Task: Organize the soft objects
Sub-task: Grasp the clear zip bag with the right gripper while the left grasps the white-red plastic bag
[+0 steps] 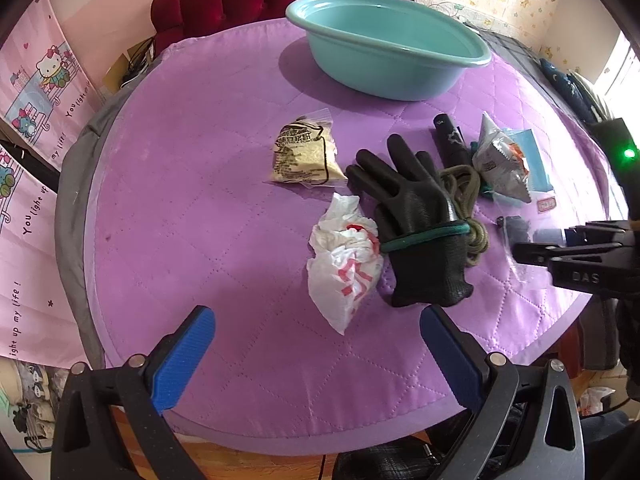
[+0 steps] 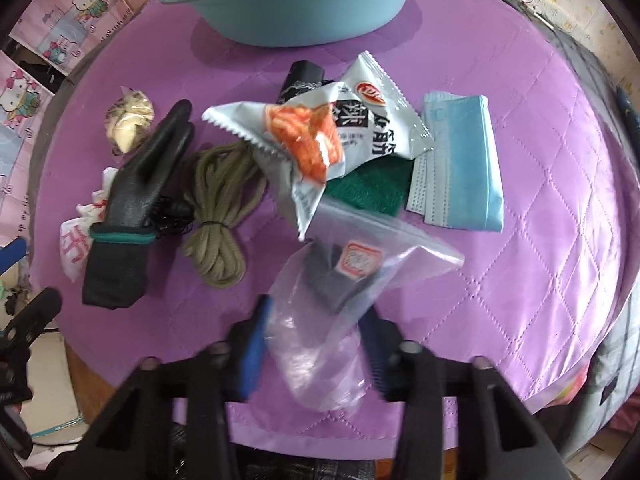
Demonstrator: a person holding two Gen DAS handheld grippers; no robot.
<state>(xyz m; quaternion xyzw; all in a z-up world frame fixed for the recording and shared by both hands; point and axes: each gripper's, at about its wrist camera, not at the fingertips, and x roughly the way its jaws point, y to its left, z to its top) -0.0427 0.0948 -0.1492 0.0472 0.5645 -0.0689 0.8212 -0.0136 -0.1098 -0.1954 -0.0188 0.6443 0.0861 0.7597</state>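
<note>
Right claw (image 2: 316, 344) is narrowed onto the clear zip bag (image 2: 340, 292), whose length runs straight ahead; left claw (image 1: 316, 344) stands wide, empty.

You get bright daylight from the window (image 1: 624, 68), right of the teal basin (image 1: 384, 46), whose shadow falls left. Fisheye bends the edges with dark corners; the right gripper (image 2: 316, 344) is motion-blurred.

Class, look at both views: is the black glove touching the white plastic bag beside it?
Touching. In the left wrist view the black glove lies with its cuff edge against the white plastic bag, no purple cloth showing between them; the right wrist view shows the glove overlapping it.
</note>
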